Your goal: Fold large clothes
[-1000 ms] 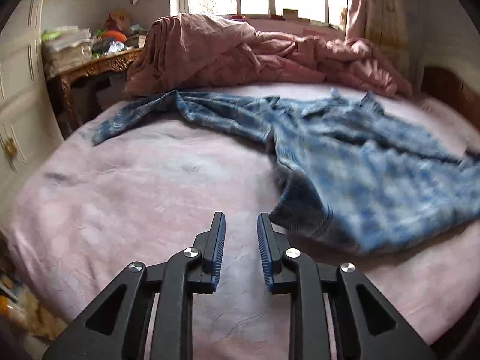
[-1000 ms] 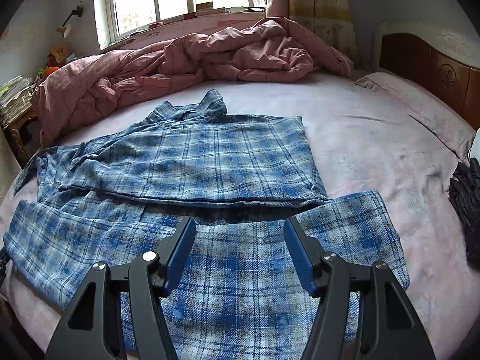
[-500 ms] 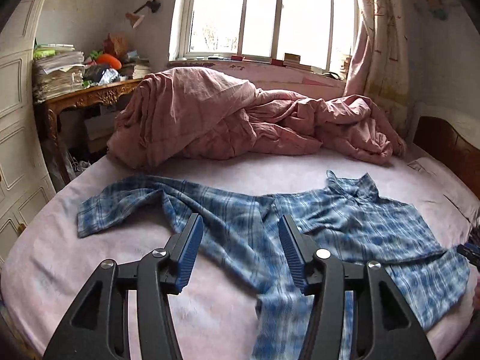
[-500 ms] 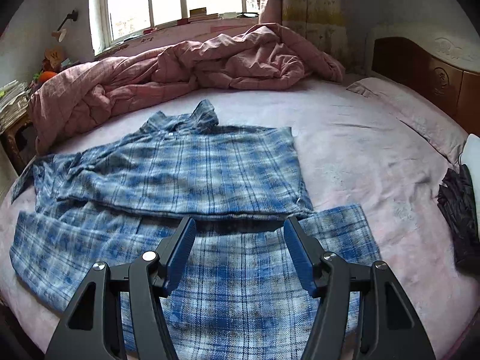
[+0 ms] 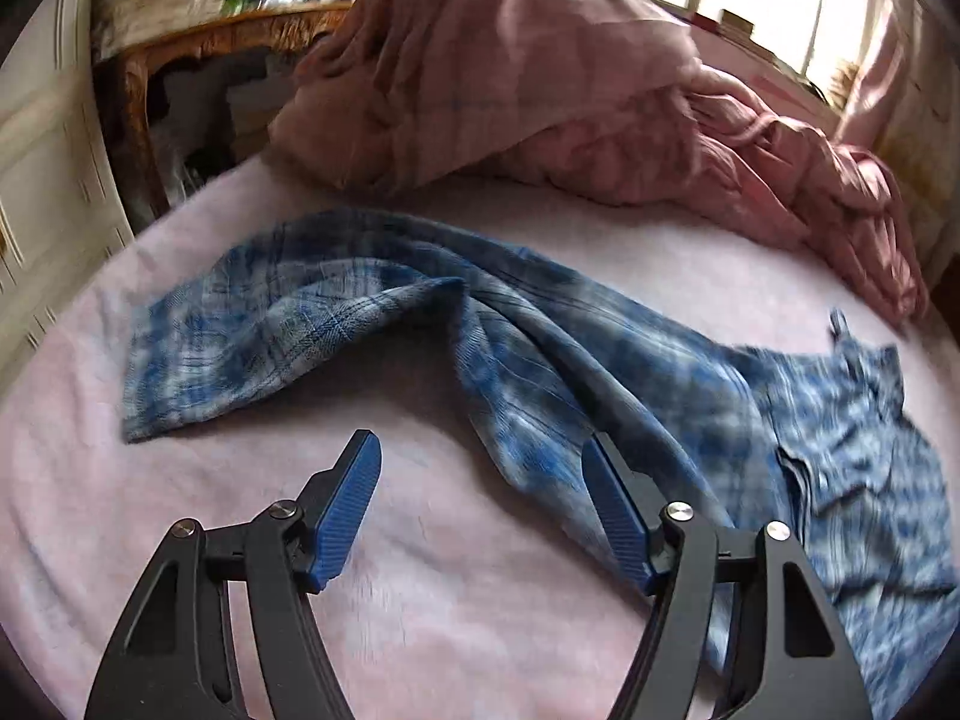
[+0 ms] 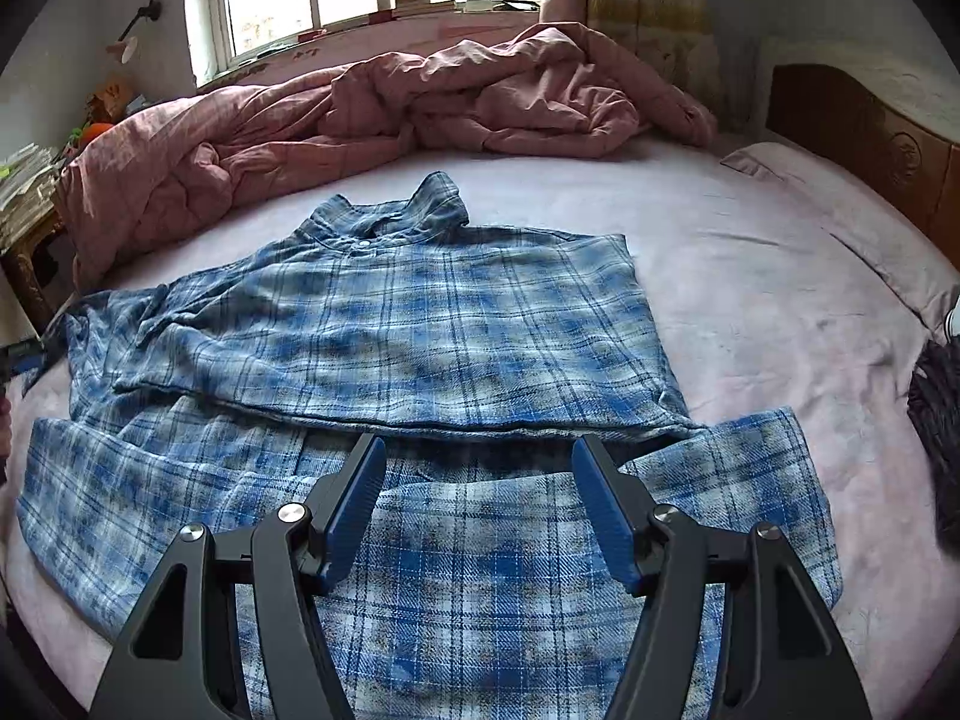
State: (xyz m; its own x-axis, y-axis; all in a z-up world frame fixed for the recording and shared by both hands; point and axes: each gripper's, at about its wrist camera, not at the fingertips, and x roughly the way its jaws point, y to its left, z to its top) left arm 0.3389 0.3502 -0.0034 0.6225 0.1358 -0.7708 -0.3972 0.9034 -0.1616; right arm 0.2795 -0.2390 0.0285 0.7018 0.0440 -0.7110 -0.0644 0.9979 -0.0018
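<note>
A blue plaid shirt (image 6: 420, 330) lies on the pink bed, collar toward the window, its right side folded over the body. In the left wrist view its long sleeve (image 5: 336, 324) stretches out to the left across the sheet. My left gripper (image 5: 480, 480) is open and empty, low over the sheet just in front of the sleeve, its right finger at the cloth's edge. My right gripper (image 6: 477, 468) is open and empty above the shirt's lower part.
A crumpled pink quilt (image 6: 360, 114) is heaped along the far side of the bed under the window. A wooden desk (image 5: 198, 60) with stacked papers stands at the left. A dark garment (image 6: 939, 420) lies at the bed's right edge, near the wooden headboard (image 6: 870, 138).
My left gripper has opened from nearly shut, swung left and dropped close to the outstretched sleeve. My right gripper has stayed open and drawn back slightly over the shirt.
</note>
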